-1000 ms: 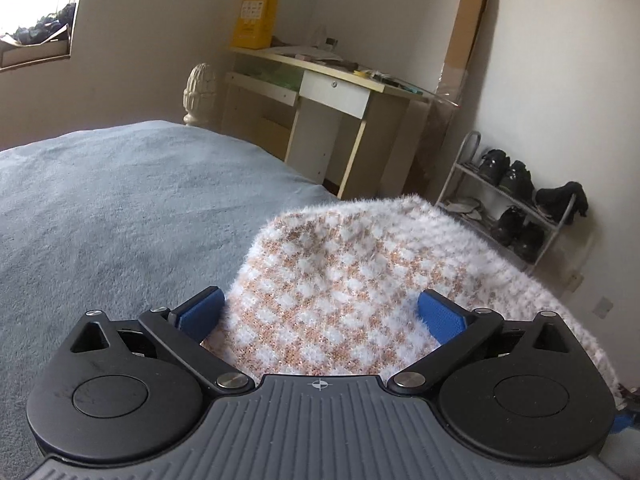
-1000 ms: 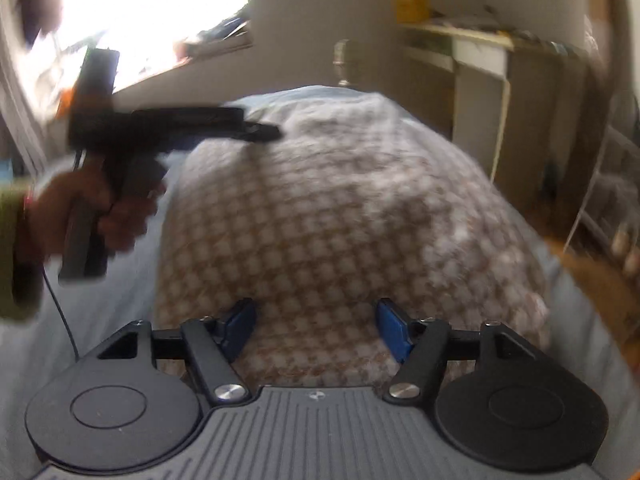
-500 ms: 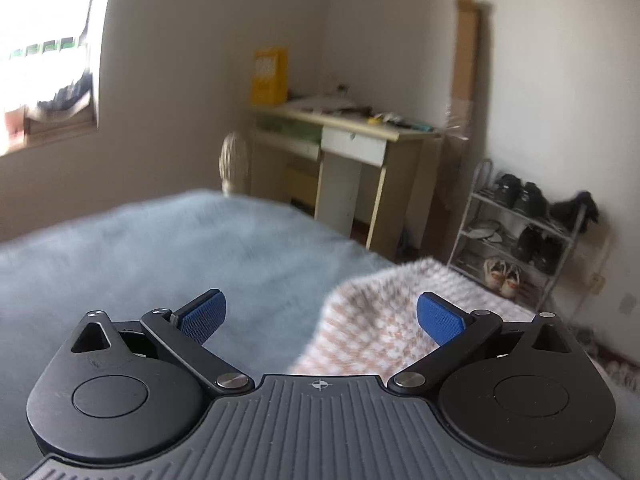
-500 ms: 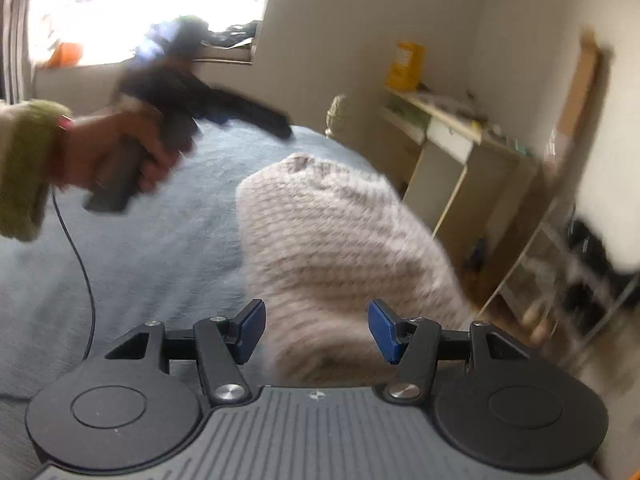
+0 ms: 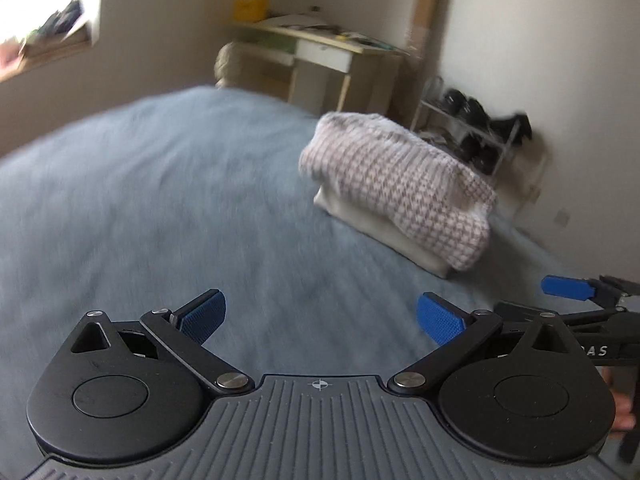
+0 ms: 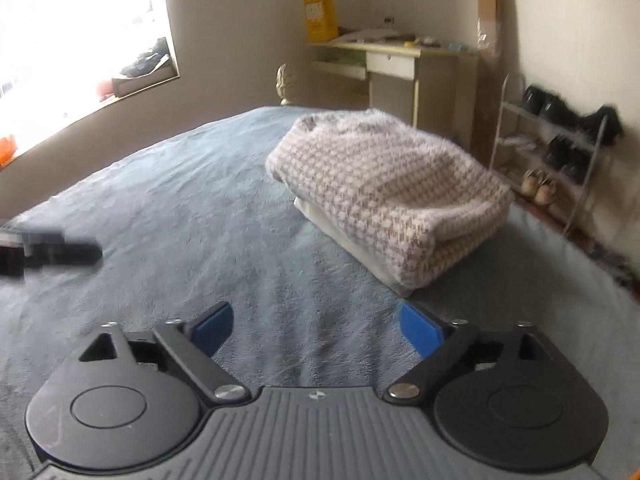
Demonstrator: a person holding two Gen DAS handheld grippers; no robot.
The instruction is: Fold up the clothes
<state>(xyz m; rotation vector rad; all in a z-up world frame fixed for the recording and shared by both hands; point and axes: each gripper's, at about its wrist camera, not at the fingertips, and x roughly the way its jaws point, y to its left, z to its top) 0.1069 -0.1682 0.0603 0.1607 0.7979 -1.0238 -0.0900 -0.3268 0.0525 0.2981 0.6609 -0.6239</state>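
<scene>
A folded fuzzy sweater (image 5: 396, 184) (image 6: 384, 180) with a white and brown check lies on top of a folded cream garment (image 5: 360, 220) (image 6: 360, 244), near the right edge of the blue-grey bed (image 5: 160, 200) (image 6: 180, 208). My left gripper (image 5: 320, 316) is open, with only bedding between its blue pads. My right gripper (image 6: 316, 326) is opening wide, with nothing between its fingers; in the left wrist view its blue pad (image 5: 568, 286) shows at the right edge. Both grippers hang well back from the stack. The left gripper (image 6: 52, 256) is a dark blur in the right wrist view.
A pale desk (image 5: 328, 52) (image 6: 396, 60) stands against the far wall with a yellow box (image 6: 320, 16) on it. A metal shoe rack (image 5: 476, 128) (image 6: 560, 144) with dark shoes stands right of the bed. A bright window (image 6: 80, 32) is on the left.
Both grippers pulled back and up from the sweater, which now lies folded on the stack. The right gripper's jaws spread wider. The left gripper swung away to the left.
</scene>
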